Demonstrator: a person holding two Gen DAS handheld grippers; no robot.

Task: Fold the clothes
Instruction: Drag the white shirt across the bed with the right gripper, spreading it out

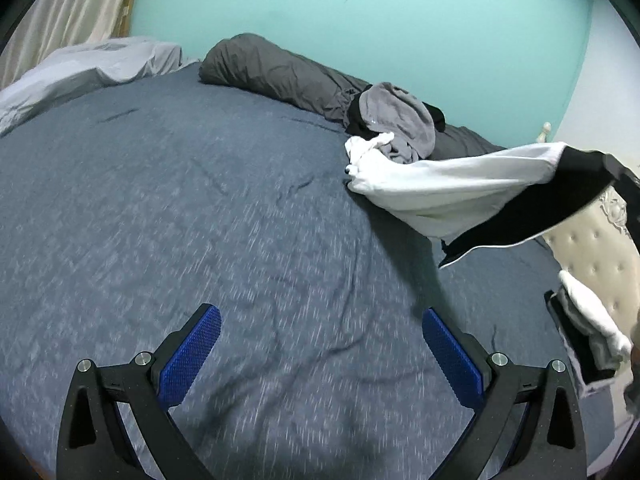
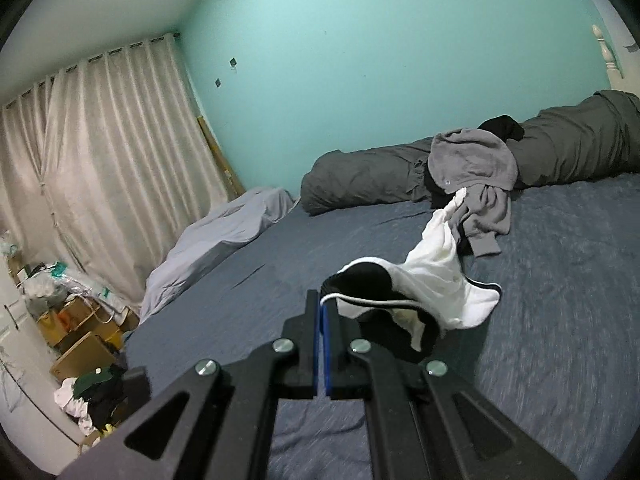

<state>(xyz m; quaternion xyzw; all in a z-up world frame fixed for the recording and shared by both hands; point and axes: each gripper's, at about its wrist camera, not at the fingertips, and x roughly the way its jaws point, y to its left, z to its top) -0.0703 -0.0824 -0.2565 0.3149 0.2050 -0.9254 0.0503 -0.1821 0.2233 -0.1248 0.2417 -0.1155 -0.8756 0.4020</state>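
Your right gripper [image 2: 323, 312] has its blue pads pressed together on the black, white-piped edge of the white-and-black jersey garment [image 2: 432, 280]. That garment hangs stretched in the air from the clothes heap towards you, above the blue-grey bedspread [image 2: 224, 292]. Your left gripper [image 1: 320, 344] stands wide apart, holding nothing, low over bare bedspread.

Progress, as I judge it: early. Nothing lies folded. The garment is not yet spread flat. A crumpled grey fleece garment [image 2: 476, 168] and a black garment [image 2: 502, 126] wait in the heap against the dark grey rolled duvet [image 2: 368, 178].

Writing: none readable, no brand or label legible in either view.
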